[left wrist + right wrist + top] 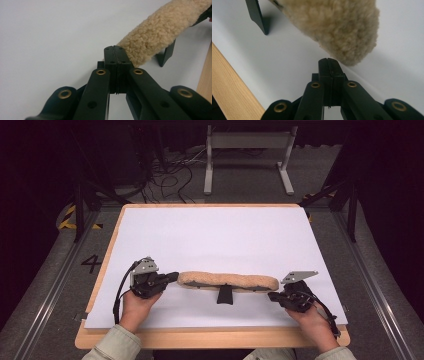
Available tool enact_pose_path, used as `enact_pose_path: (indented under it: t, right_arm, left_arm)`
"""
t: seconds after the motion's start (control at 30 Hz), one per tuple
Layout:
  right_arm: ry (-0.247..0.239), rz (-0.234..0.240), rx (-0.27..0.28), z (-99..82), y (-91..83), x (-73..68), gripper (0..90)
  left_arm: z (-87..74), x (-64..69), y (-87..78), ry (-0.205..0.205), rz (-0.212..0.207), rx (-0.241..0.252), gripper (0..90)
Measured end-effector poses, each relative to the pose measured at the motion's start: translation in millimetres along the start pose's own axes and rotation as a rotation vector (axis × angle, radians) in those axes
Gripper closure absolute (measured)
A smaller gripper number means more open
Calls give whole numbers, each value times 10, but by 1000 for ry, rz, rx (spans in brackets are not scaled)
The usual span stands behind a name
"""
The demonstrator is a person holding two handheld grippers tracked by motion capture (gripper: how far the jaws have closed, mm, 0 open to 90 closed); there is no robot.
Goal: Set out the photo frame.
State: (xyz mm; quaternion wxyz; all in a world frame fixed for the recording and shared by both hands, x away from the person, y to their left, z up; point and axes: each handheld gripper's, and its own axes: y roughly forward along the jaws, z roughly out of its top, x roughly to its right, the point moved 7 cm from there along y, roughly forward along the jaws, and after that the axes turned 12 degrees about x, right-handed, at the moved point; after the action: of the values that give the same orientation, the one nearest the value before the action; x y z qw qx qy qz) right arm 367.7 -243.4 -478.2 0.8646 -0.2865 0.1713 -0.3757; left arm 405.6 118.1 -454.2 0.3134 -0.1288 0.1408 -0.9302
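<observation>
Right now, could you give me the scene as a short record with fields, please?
surface: white sheet on a wooden table
main thing: long fleece pad, lying crosswise on a black stand
left gripper: shut, at the pad's left end, nothing seen between the jaws
right gripper: shut, just short of the pad's right end

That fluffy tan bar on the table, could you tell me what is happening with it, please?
A person holds a gripper in each hand at the ends of the fluffy tan bar, which rests on a black stand on the white sheet. The left gripper and right gripper are both shut, with nothing between their fingers.
</observation>
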Motion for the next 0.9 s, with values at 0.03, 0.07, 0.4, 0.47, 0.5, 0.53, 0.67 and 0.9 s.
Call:
enact_pose_path:
  t: [0.03,0.07,0.4,0.47,0.5,0.53,0.67,0.9]
  right_arm:
    - [2,-3,3,8,1,6,900]
    - [9,-4,4,14,0,4,900]
    - [14,-18,14,52,18,60,900]
    - [23,-25,18,62,31,72,900]
    - [24,-30,20,68,40,82,900]
    - [24,-30,20,68,40,82,900]
    - [33,-53,30,105,78,137,900]
    - [46,-91,48,173,163,237,900]
  left_arm:
    - [0,4,-1,-1,-1,0,900]
    - [-1,7,-1,-2,-2,1,900]
    - [-10,35,-30,14,-47,-13,900]
    - [-13,44,-34,13,-55,-16,900]
    - [-18,58,-41,11,-64,-19,900]
    - [-18,58,-41,11,-64,-19,900]
    - [-24,93,-54,26,-87,-31,900]
    - [-38,171,-65,40,-136,-43,900]
